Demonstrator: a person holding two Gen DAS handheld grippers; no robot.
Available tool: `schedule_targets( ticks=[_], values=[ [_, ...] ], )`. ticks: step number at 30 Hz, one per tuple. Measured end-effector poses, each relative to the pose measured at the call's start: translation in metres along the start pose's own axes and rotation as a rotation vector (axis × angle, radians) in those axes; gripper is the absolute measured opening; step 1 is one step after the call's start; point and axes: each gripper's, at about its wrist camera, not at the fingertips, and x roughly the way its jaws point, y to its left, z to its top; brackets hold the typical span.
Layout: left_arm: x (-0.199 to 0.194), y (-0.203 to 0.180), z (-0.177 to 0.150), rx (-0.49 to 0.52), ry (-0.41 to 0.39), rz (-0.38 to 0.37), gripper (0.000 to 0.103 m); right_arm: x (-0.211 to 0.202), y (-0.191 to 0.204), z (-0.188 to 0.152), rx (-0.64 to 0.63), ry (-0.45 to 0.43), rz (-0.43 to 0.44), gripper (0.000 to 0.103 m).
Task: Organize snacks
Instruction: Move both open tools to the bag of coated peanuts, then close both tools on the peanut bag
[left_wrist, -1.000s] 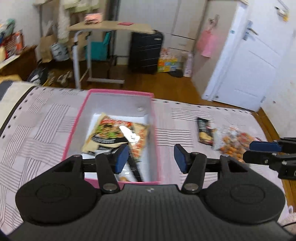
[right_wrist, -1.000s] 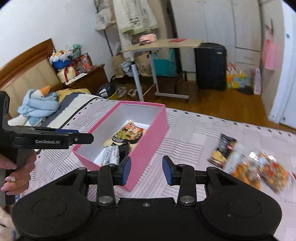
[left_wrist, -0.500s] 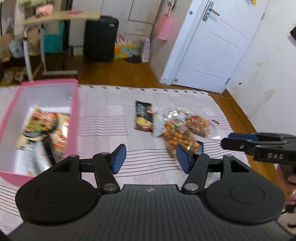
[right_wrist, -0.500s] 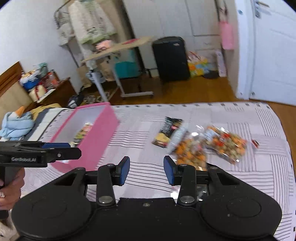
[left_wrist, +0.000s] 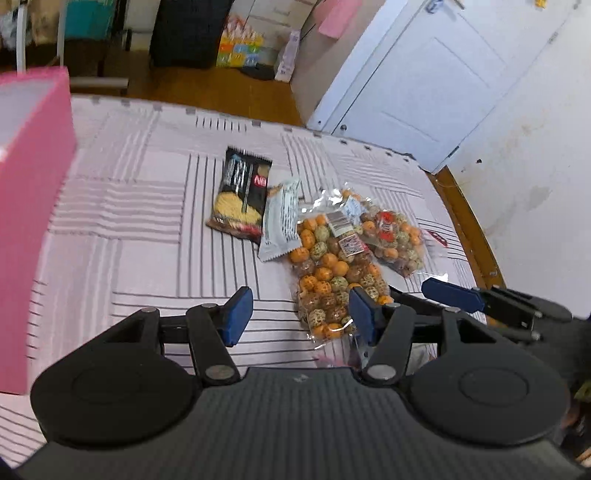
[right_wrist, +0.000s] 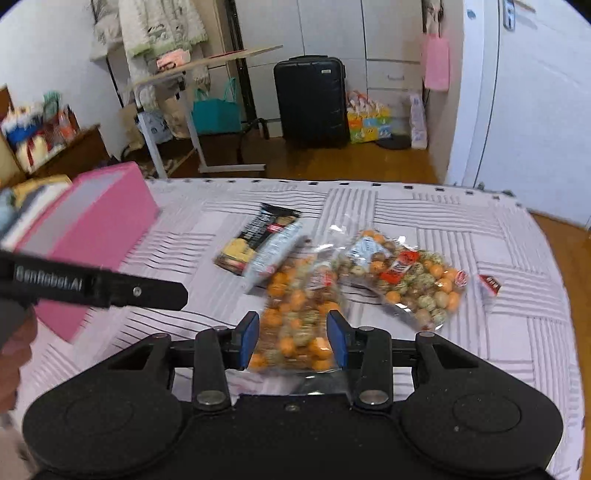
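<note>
My two wrist cams look steeply down along their fingers, close over the bed (left_wrist: 147, 229). Both share the snack bags (left_wrist: 332, 266) (right_wrist: 299, 295) and the pink box (left_wrist: 29, 184) (right_wrist: 92, 236).

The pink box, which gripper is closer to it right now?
Left. The left gripper hovers just beside the pink box; the right gripper sits farther off, over the nearer bag of nuts.

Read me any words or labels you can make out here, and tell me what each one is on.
"GenRobot.AI": on the left gripper, side of its arm, slightly blurred.
"N": white on red, cut off, on the black noodle packet.
White wrapper: print too small to read.
Stickers on the two nut bags: too blurred to read.
</note>
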Motion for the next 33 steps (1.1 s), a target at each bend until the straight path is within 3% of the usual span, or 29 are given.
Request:
schedule_targets(
  ticks=[3,6,7,12,16,19,23,27,33],
  values=[
    [0.024,0.008,-0.002,-0.056,-0.010,-0.030,0.056,0.017,-0.003,0.000,-0.012,0.000,0.002,0.050],
    [0.046,0.014,-0.005,-0.109,-0.003,-0.070,0.056,0.030,-0.005,-0.003,-0.011,-0.006,0.026,0.059],
    [0.051,0.015,-0.006,-0.114,0.000,-0.073,0.056,0.033,-0.005,-0.005,-0.016,-0.012,0.017,0.064],
    [0.071,0.017,-0.014,-0.119,0.017,-0.083,0.055,0.049,-0.008,-0.009,-0.029,0.032,-0.006,0.069],
    [0.077,0.022,-0.015,-0.145,0.013,-0.085,0.055,0.052,-0.015,-0.009,0.014,0.042,0.024,0.074],
    [0.080,0.027,-0.015,-0.182,0.034,-0.135,0.055,0.054,-0.021,-0.011,0.044,0.080,0.080,0.078],
    [0.086,0.025,-0.018,-0.211,0.084,-0.214,0.055,0.051,-0.009,-0.014,-0.023,0.108,0.107,0.083],
    [0.088,0.018,-0.020,-0.174,0.078,-0.193,0.057,0.053,0.005,-0.018,-0.092,0.118,0.072,0.088],
    [0.096,0.027,-0.016,-0.213,0.092,-0.221,0.058,0.062,0.023,-0.028,-0.186,0.096,0.018,0.103]
  ],
)
